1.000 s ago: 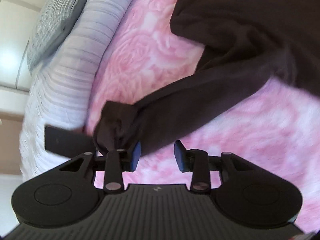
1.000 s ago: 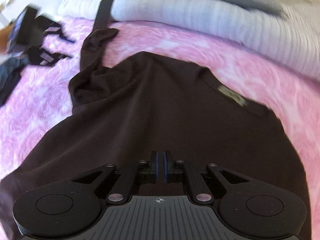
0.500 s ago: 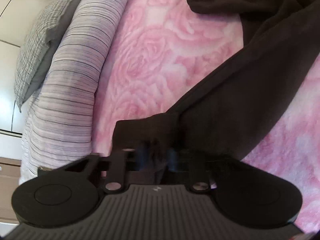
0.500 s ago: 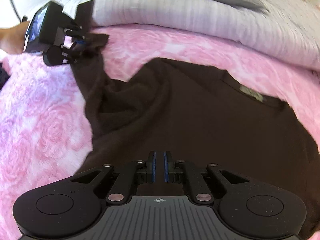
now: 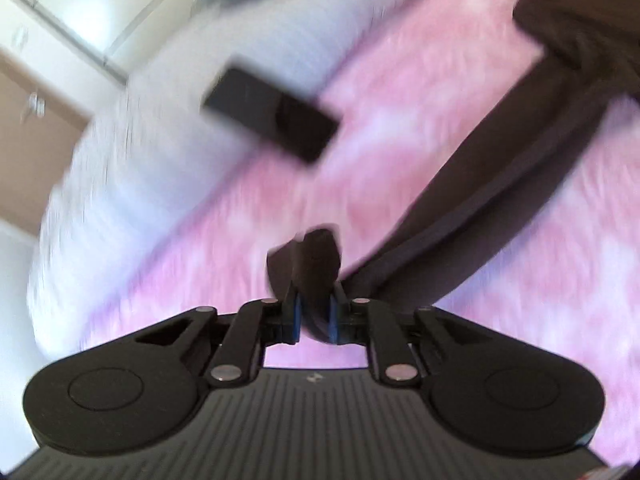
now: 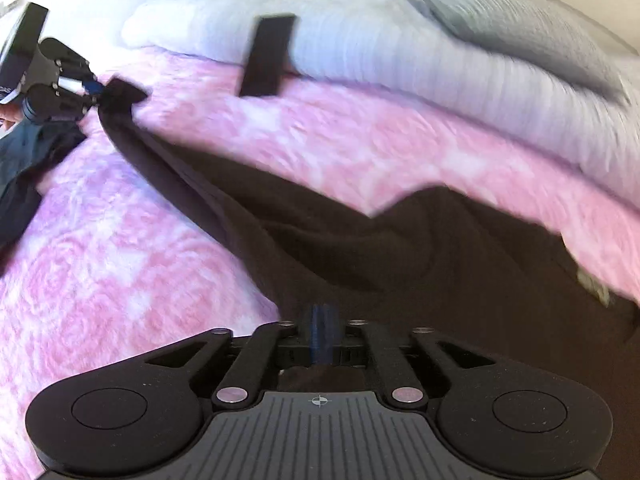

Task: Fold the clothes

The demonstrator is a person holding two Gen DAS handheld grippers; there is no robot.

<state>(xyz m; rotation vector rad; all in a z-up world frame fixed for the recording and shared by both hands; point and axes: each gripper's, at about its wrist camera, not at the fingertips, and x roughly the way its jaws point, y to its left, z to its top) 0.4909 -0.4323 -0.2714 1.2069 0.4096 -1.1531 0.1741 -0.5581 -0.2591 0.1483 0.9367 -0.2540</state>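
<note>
Dark brown knit fabric, a long-sleeved shirt (image 6: 420,256), lies spread on a bed covered by a pink rose-patterned blanket (image 6: 120,272), filling the lower right of the right wrist view. One sleeve (image 5: 488,184) runs in a taut band from the shirt's body at the upper right of the left wrist view down to the lower centre, where the left hand-held gripper (image 5: 314,316) is clenched on the bunched cuff, a fold of cloth sticking up between its blue pads. In the right wrist view that same hand-held gripper (image 6: 86,88) appears at the upper left edge, with the sleeve stretched from it diagonally toward the lower centre. The right hand-held gripper (image 6: 320,334) sits at the bottom centre with its blue pads pressed together over the dark cloth; motion blur hides whether fabric is pinched between them, so I cannot tell. A flat black rectangular object (image 6: 268,54) lies where the blanket meets a white striped duvet (image 6: 460,80), and a grey pillow (image 6: 508,16) rests on that duvet at the upper right. Another dark garment (image 6: 24,160) lies at the left edge. Both views are smeared by blur.
</note>
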